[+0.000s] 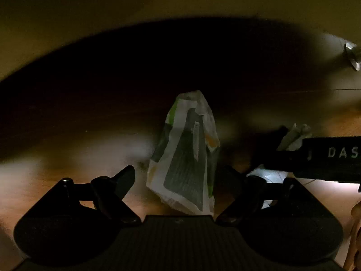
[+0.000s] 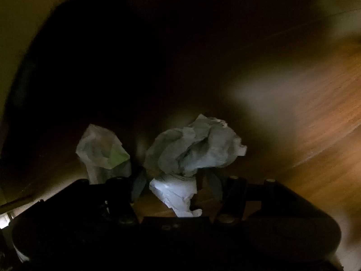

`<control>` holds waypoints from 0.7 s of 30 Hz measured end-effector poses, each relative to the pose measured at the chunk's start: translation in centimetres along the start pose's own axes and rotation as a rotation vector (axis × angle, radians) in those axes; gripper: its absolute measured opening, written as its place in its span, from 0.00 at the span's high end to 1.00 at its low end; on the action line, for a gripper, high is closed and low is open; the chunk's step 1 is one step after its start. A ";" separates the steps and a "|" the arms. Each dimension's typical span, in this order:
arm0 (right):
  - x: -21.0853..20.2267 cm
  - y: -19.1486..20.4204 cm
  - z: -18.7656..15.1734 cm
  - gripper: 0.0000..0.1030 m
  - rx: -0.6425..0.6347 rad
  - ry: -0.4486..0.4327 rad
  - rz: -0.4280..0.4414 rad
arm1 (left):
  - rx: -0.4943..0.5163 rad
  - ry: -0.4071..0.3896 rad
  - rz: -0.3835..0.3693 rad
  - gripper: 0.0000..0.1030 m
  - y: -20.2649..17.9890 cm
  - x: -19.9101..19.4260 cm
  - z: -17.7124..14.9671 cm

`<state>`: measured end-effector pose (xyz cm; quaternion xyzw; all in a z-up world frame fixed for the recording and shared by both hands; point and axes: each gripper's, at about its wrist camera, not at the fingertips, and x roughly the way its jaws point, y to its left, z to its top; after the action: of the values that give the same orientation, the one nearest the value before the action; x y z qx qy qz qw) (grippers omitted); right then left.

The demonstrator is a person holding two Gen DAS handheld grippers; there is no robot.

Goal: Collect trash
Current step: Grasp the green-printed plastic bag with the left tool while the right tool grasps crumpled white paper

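Observation:
A crumpled white wrapper with green and grey print (image 1: pixel 187 155) lies on the dark wooden floor between the spread fingers of my left gripper (image 1: pixel 178 176), which is open around it. It also shows in the right wrist view (image 2: pixel 101 151), left of my right gripper. My right gripper (image 2: pixel 178 180) is open around a crumpled ball of white paper (image 2: pixel 194 146), with a smaller white scrap (image 2: pixel 176 194) under it between the fingers. In the left wrist view the right gripper's black body (image 1: pixel 327 155) and the paper ball (image 1: pixel 293 137) show at the right.
The scene is very dark. A large black shadowed area (image 1: pixel 158 72) fills the floor ahead. A pale wall (image 1: pixel 90 11) rises beyond. A shiny metal object (image 1: pixel 353 55) sits at the far right. Lit wood floor (image 2: pixel 315 94) lies to the right.

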<state>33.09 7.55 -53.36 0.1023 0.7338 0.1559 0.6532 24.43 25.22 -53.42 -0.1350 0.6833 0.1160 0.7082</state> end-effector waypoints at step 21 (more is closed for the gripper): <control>-3.3 0.1 -1.1 0.73 -0.105 -0.049 -0.093 | 0.038 0.069 0.027 0.91 -2.2 0.5 0.5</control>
<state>32.43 6.41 -50.17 0.0376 0.7124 0.1612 0.6819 25.67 23.36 -53.81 -0.1162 0.7109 0.1081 0.6851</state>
